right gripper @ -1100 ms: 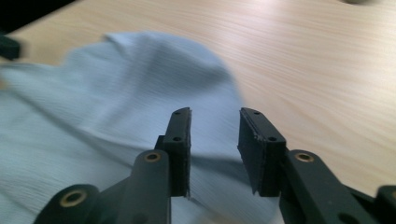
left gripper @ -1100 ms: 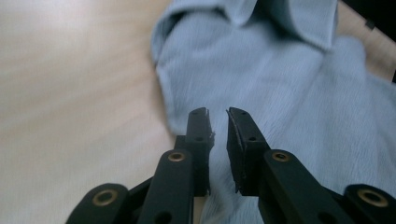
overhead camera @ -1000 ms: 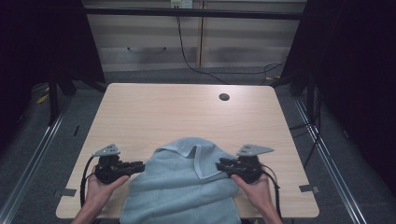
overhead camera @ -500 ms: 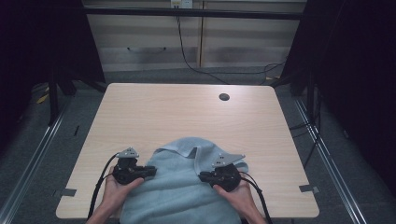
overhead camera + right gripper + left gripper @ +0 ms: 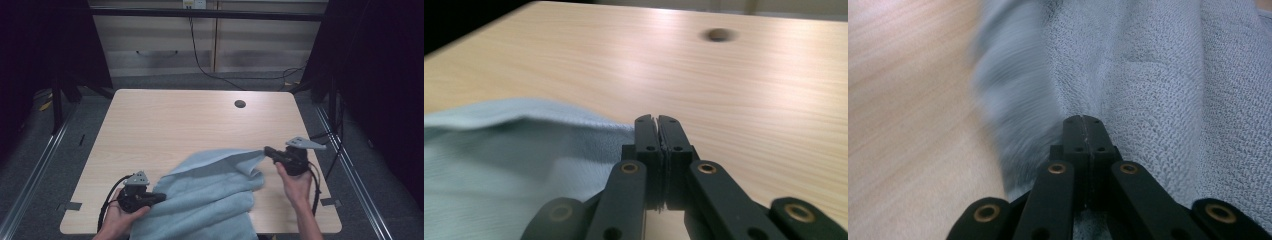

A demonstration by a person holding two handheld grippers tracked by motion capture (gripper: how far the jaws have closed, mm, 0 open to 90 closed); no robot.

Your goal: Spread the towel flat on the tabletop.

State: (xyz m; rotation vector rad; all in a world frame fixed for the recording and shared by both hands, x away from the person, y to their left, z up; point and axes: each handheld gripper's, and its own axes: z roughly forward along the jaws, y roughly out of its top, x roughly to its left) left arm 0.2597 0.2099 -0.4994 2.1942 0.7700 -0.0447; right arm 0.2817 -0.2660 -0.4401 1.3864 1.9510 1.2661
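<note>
Both tools, left (image 5: 159, 198) and right (image 5: 268, 150), are clenched on the towel (image 5: 210, 195), partly spread but still bunched on the bench (image 5: 170, 120).

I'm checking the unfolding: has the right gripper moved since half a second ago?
Yes. The right gripper went outward toward the table's right edge, pulling the towel corner.

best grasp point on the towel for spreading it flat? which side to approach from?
Grip the light blue towel at its edge corners, coming in low from its outer sides. The right gripper is shut on the far right corner, where the cloth thins to a point. The left gripper pinches the near left edge. The middle is bunched in folds, so a pinch there would probably catch several layers.
</note>
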